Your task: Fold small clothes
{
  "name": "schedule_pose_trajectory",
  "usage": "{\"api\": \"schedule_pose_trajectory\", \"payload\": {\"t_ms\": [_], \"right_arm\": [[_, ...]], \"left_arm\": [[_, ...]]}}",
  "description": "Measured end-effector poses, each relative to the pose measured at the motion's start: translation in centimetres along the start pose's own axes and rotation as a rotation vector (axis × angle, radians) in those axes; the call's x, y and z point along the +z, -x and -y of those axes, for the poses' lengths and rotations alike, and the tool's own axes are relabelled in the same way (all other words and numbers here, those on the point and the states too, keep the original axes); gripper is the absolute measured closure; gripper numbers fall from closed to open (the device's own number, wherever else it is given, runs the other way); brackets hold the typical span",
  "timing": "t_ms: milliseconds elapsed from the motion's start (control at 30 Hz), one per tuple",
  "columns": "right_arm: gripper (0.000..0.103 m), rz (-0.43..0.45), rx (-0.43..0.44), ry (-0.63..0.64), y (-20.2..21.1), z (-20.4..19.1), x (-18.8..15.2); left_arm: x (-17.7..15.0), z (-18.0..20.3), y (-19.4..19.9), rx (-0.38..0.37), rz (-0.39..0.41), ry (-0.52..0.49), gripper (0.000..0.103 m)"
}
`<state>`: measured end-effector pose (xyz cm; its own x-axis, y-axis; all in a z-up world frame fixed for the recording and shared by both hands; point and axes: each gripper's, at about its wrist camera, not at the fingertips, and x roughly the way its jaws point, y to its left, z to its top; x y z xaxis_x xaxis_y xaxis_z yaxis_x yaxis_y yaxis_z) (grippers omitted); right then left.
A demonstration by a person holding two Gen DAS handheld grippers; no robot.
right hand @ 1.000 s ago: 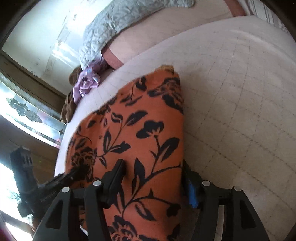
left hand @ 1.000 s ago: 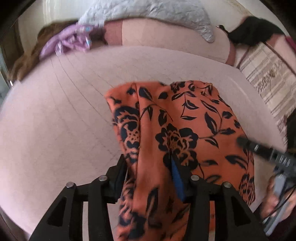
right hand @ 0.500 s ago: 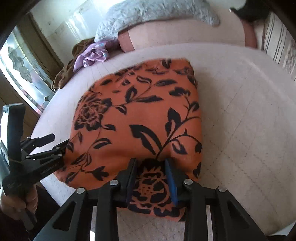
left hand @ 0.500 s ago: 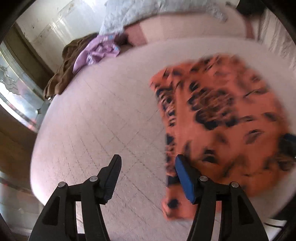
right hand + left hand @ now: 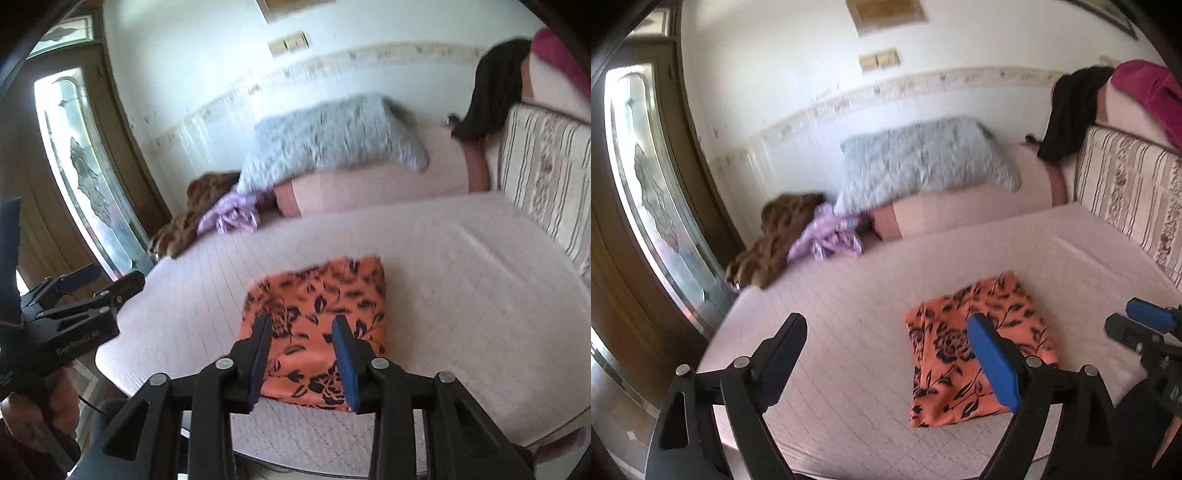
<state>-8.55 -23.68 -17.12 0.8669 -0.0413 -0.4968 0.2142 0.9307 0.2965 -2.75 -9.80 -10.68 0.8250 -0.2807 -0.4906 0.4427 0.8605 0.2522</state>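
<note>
left gripper [image 5: 886, 350] up off the bed [image 5: 849, 302], jaws opening wide, nothing between them. folded orange floral garment [image 5: 975, 343] lies flat near the bed's front edge. right gripper [image 5: 301, 349] above it, jaws opening, clear of the cloth.

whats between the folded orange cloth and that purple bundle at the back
Only bare pink quilted cover: nothing lies between the orange floral cloth and the purple bundle. Both wrist views show it, the left one most clearly.
</note>
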Motion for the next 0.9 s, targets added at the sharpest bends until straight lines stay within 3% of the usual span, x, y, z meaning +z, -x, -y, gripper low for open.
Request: {"api": "schedule_pose_trajectory", "payload": {"t_ms": [33, 133, 333, 667, 900], "right_arm": [[0.043, 0.017, -0.004, 0.003, 0.8, -0.2, 0.2], [0.042, 0.084, -0.003, 0.022, 3.6, -1.2, 0.7], [0.042, 0.156, -0.090, 0.089, 6.8, -2.9, 1.2], [0.042, 0.169, -0.140, 0.112, 7.9, -3.7, 1.0], [0.042, 0.149, -0.143, 0.133, 6.9, -4.9, 0.8]], "left_arm": [[0.4, 0.1, 0.9, 0.004, 0.019, -0.003, 0.013], [1.1, 0.1, 2.5, 0.024, 0.056, -0.002, 0.004], [2.1, -0.5, 5.0, 0.023, 0.106, 0.034, 0.004], [2.5, -2.2, 6.0, 0.066, 0.142, 0.092, 0.003], [2.0, -3.9, 5.2, 0.074, 0.111, 0.138, 0.003]]}}
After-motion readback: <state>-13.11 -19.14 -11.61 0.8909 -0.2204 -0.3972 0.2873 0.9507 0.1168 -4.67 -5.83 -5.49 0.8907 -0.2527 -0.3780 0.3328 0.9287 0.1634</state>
